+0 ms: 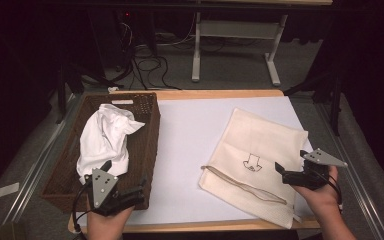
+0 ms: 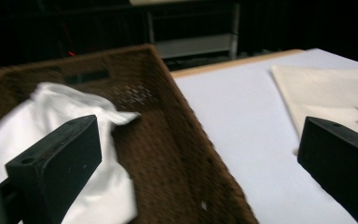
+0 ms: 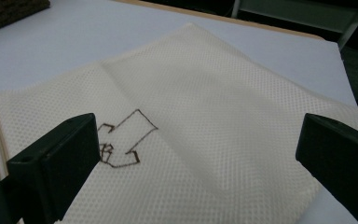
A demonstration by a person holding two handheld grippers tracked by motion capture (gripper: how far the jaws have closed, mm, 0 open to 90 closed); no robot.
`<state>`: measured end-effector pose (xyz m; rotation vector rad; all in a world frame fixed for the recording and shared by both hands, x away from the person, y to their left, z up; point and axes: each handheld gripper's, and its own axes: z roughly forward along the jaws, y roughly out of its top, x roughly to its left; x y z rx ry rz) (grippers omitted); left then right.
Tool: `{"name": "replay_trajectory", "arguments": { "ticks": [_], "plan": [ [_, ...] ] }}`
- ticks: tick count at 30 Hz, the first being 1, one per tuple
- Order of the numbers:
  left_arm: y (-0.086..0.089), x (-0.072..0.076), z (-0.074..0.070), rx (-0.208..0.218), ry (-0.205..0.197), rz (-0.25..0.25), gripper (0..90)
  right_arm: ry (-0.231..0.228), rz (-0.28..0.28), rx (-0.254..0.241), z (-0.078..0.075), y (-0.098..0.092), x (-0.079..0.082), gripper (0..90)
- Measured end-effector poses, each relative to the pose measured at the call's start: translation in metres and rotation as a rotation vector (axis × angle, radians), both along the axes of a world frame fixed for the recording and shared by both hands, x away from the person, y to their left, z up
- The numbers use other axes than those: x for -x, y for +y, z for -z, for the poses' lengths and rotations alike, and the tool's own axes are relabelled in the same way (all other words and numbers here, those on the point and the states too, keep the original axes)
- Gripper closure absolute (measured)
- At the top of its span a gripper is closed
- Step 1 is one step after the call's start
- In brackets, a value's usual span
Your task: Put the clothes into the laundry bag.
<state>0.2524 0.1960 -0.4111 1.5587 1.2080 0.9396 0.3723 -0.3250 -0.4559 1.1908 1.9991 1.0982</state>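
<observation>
A cream mesh laundry bag [image 1: 260, 150] lies flat on the white-covered desk [image 1: 190, 145] at the right, its weave finely dotted, a small brown outline drawing [image 3: 123, 140] near its middle and a zipper edge along its near left side. The right claw [image 1: 281, 171] hovers at the bag's near right edge, jaws wide apart and empty. The left claw [image 1: 125, 182], also spread wide and empty, sits at the near rim of the brown wicker basket [image 1: 150, 135], which holds a crumpled white garment [image 1: 105, 140].

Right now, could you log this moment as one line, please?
left gripper: open, by basket | right gripper: open, over mesh bag | white cloth: in basket
</observation>
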Motion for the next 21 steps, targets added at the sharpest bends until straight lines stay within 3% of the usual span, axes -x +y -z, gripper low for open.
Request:
{"name": "replay_trajectory", "arguments": {
  "ticks": [3,5,8,9,11,14,20,21],
  "plan": [
    [0.009,-0.007,-0.003,0.01,0.042,-0.011,0.6,0.004,0.005,-0.029,-0.001,0.008,-0.01,0.5],
    [0.011,-0.007,-0.003,0.003,0.045,-0.015,0.6,-0.013,0.002,-0.024,-0.001,0.009,-0.009,0.5],
    [0.016,-0.008,0.002,0.005,0.053,-0.04,0.6,-0.035,-0.008,-0.037,0.004,0.008,0.003,0.5],
    [0.018,-0.005,0.006,0.027,0.057,-0.058,0.6,-0.021,-0.031,-0.034,0.011,0.004,0.014,0.5],
    [0.018,-0.004,0.007,0.031,0.058,-0.068,0.6,-0.016,-0.042,-0.023,0.014,0.001,0.018,0.5],
    [0.017,0.004,0.01,0.059,0.029,-0.078,0.6,-0.026,-0.053,0.005,0.016,-0.006,0.026,0.5],
    [0.022,0.004,0.012,0.062,0.0,-0.064,1.4,-0.033,-0.025,-0.021,0.014,-0.016,0.032,0.5],
    [0.024,0.002,0.014,0.064,0.011,-0.052,2.4,-0.039,-0.022,-0.014,0.013,-0.016,0.031,0.5]
  ]
}}
